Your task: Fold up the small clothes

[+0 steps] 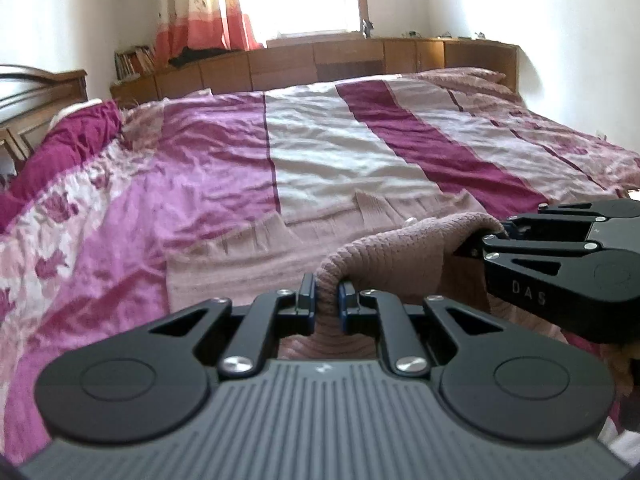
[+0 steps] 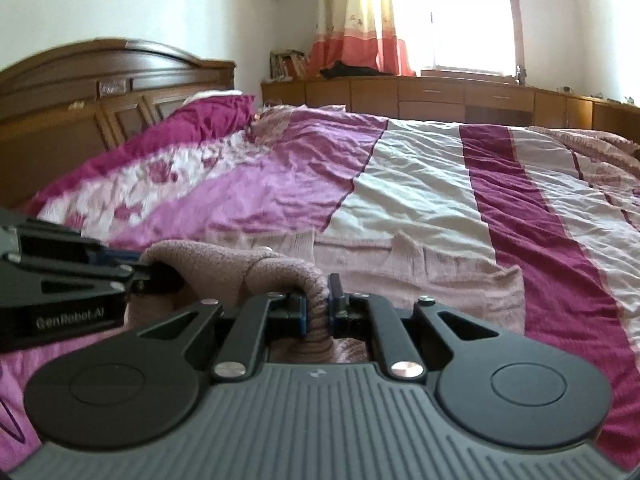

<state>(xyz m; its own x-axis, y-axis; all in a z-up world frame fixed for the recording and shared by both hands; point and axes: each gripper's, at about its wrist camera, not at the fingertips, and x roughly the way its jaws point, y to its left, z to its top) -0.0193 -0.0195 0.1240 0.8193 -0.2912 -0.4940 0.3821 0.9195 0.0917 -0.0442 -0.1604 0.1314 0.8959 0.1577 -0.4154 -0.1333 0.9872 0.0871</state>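
A dusty-pink knitted garment point(image 1: 280, 248) lies spread on the bed, and its near edge is lifted into a hump. My left gripper point(image 1: 326, 300) is shut on a thick fold of that edge. In the left wrist view my right gripper point(image 1: 486, 236) comes in from the right, clamped on the same raised edge. The right wrist view shows the right gripper point(image 2: 316, 304) shut on a rolled fold of the pink knit point(image 2: 420, 272). There the left gripper point(image 2: 146, 270) enters from the left, gripping the hump. The rest of the garment stays flat on the bedspread.
The bed carries a striped bedspread point(image 1: 340, 140) in purple, cream and maroon. A maroon pillow point(image 2: 200, 120) lies by the wooden headboard point(image 2: 100, 92). Low wooden cabinets point(image 1: 340, 60) line the far wall under a bright window, with a curtain point(image 2: 356, 20) beside it.
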